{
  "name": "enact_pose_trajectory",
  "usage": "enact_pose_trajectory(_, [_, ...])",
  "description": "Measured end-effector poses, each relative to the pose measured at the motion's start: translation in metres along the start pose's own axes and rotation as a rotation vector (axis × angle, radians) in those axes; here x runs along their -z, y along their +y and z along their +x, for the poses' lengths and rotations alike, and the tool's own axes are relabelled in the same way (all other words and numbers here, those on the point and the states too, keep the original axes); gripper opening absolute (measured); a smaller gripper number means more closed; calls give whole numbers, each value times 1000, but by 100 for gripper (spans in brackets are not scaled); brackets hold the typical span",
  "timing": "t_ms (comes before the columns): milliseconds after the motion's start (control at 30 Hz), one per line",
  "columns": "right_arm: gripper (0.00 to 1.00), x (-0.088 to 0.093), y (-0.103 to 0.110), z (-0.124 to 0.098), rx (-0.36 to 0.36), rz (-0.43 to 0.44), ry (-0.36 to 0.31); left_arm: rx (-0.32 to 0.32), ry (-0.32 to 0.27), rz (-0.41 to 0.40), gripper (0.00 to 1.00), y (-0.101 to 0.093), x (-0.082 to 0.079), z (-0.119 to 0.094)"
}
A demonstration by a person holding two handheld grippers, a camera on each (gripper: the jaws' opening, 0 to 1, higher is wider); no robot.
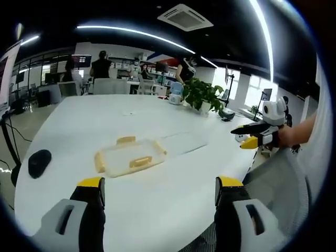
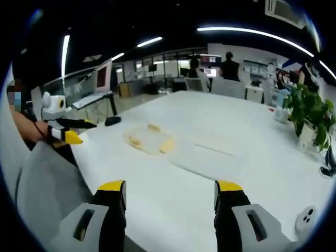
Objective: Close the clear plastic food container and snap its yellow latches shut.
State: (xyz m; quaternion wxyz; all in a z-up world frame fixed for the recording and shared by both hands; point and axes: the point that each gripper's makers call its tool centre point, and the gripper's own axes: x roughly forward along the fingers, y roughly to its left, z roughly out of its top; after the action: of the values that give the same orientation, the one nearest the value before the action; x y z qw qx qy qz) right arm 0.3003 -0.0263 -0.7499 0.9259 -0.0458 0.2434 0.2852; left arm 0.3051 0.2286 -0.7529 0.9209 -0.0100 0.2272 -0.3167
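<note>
You held both grippers above the near edge of the white table (image 1: pixel 173 210), and neither one touched anything. Your left gripper (image 1: pixel 159 190) was released, its jaws wide apart with only bare table between them. Your right gripper (image 2: pixel 170 195) was released in the same way. The container (image 1: pixel 129 157) lay flat on the table, well ahead of both grippers, with yellow latches (image 1: pixel 126 140) at its sides; I could not tell if they were snapped. A black mouse (image 1: pixel 39 162) lay left of it. A plant (image 1: pixel 202 94) stood at the far side.
</note>
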Motion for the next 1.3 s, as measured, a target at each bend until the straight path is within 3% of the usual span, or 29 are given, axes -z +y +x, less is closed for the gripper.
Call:
enact_pose_trajectory(133, [68, 0, -1, 0, 3, -14, 9, 11, 1, 6, 88, 0, -1, 0])
enact_pose_trajectory(233, [60, -8, -2, 0, 11, -45, -3, 20, 6, 0, 87, 3, -1, 0])
enact_pose_trajectory(667, [61, -32, 3, 16, -18, -23, -30, 40, 19, 40, 87, 11, -5, 8])
enact_pose_trajectory(867, [60, -42, 6, 25, -45, -25, -32, 46, -7, 72, 84, 13, -21, 9])
enact_pose_trajectory(1300, [61, -51, 12, 42, -72, -30, -30, 54, 22, 84, 83, 26, -21, 20])
